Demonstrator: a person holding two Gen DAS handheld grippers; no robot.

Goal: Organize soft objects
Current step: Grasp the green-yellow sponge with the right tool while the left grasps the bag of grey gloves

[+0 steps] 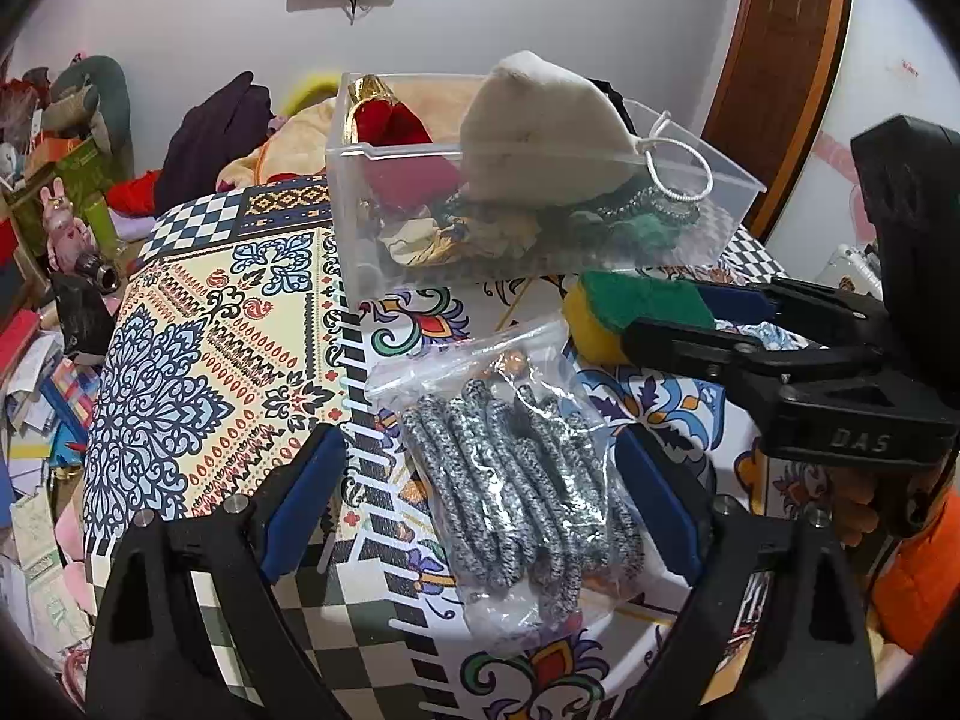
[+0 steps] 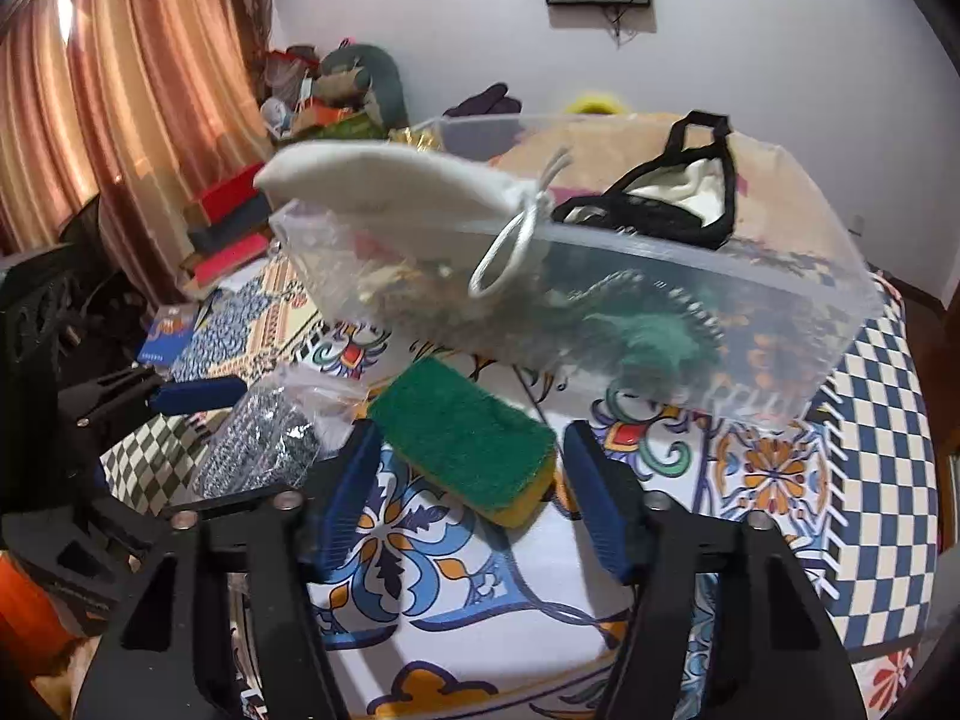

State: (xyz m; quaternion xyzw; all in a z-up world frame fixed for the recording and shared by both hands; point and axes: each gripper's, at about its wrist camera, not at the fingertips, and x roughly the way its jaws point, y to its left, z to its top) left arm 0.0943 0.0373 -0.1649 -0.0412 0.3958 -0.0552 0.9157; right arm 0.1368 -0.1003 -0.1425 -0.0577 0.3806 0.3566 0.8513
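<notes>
White wall [image 2: 780, 60]; orange curtains [image 2: 132, 90] (sunlit); wooden door [image 1: 780, 60].

surface: a bed or table under a patterned cloth [image 1: 228, 324], with blue-and-white checks at the edges, floral medallions and a cream paisley panel on the left; which of the two it is cannot be told
far middle: clear plastic bin [image 1: 360, 228] standing on the cloth, filled with soft items, a cream drawstring pouch [image 1: 540, 132] resting across its rim
near middle: zip bag of grey speckled hair ties [image 1: 516, 480] lying flat on the cloth
right of the bag: green-and-yellow scrub sponge [image 2: 468, 438], green side up, just in front of the bin
</notes>
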